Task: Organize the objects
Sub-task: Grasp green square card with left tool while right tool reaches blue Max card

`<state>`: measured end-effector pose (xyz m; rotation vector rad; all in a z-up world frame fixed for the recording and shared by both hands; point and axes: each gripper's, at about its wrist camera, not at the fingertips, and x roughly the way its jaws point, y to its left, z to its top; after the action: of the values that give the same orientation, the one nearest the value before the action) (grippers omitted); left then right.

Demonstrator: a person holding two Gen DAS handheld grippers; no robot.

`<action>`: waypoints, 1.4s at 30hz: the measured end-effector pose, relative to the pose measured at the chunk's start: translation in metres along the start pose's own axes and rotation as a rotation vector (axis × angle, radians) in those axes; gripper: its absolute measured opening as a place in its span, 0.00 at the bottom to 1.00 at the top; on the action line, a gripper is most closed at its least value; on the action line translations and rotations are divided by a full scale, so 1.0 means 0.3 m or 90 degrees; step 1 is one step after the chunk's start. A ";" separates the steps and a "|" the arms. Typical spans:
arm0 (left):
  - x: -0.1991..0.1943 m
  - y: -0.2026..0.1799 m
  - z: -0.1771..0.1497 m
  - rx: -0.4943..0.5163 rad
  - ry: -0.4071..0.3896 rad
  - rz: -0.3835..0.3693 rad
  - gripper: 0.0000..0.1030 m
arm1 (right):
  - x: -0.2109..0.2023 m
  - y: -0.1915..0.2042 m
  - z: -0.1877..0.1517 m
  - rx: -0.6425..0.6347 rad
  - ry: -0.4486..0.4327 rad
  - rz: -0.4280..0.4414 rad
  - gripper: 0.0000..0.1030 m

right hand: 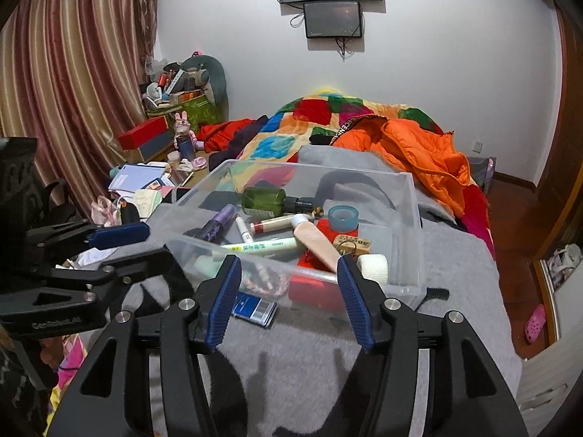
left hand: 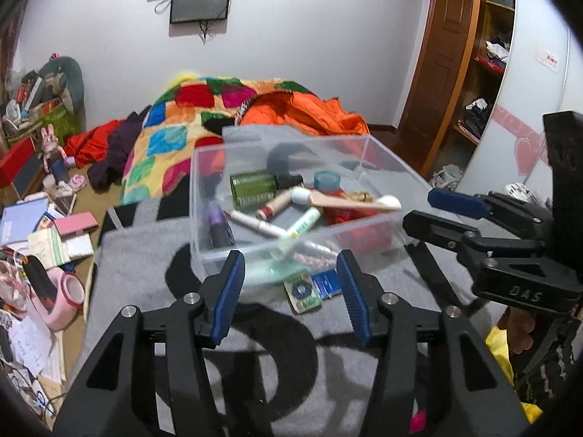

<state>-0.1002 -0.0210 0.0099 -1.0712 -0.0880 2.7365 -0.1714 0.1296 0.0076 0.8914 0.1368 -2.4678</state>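
Note:
A clear plastic box (left hand: 204,196) sits on a grey blanket; it also shows in the right wrist view (right hand: 411,218). It holds a green bottle (left hand: 253,185), a purple tube (left hand: 218,225), a white-green tube (left hand: 304,222), a beige tube (right hand: 315,240), a blue tape roll (right hand: 342,218) and other small items. A green card (left hand: 302,291) and a blue packet (left hand: 328,284) lie in front of the box; the blue packet also shows in the right wrist view (right hand: 255,309). My left gripper (left hand: 291,295) is open and empty above them. My right gripper (right hand: 289,298) is open and empty near the box's front wall.
A patchwork quilt (left hand: 171,127) and an orange jacket (right hand: 419,145) lie behind the box. Cluttered books, boxes and a pink tape roll (left hand: 71,289) fill the left side. A wardrobe (left hand: 484,83) stands at right. The bed edge drops to a floor (right hand: 517,225) at right.

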 end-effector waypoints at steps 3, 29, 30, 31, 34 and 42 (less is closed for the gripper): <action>0.044 -0.004 -0.027 -0.003 0.027 -0.005 0.51 | -0.007 0.009 -0.023 -0.008 0.002 -0.002 0.52; 0.176 0.026 -0.155 -0.018 0.090 -0.023 0.23 | 0.197 0.023 -0.151 0.010 0.149 0.032 0.58; 0.166 0.030 -0.163 -0.014 0.089 -0.016 0.23 | 0.209 0.033 -0.150 0.008 0.154 0.034 0.60; 0.157 0.032 -0.170 -0.009 0.088 -0.009 0.23 | 0.217 0.040 -0.149 0.007 0.156 0.035 0.61; 0.134 0.034 -0.191 0.010 0.090 0.005 0.23 | 0.243 0.062 -0.141 0.003 0.161 0.035 0.64; 0.140 0.046 -0.183 0.023 0.093 0.023 0.27 | 0.316 0.121 -0.126 -0.026 0.183 -0.003 0.64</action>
<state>-0.0954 -0.0267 -0.0602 -1.2710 0.0035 2.6703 -0.1940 0.0672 -0.0780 1.2235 0.2877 -2.3194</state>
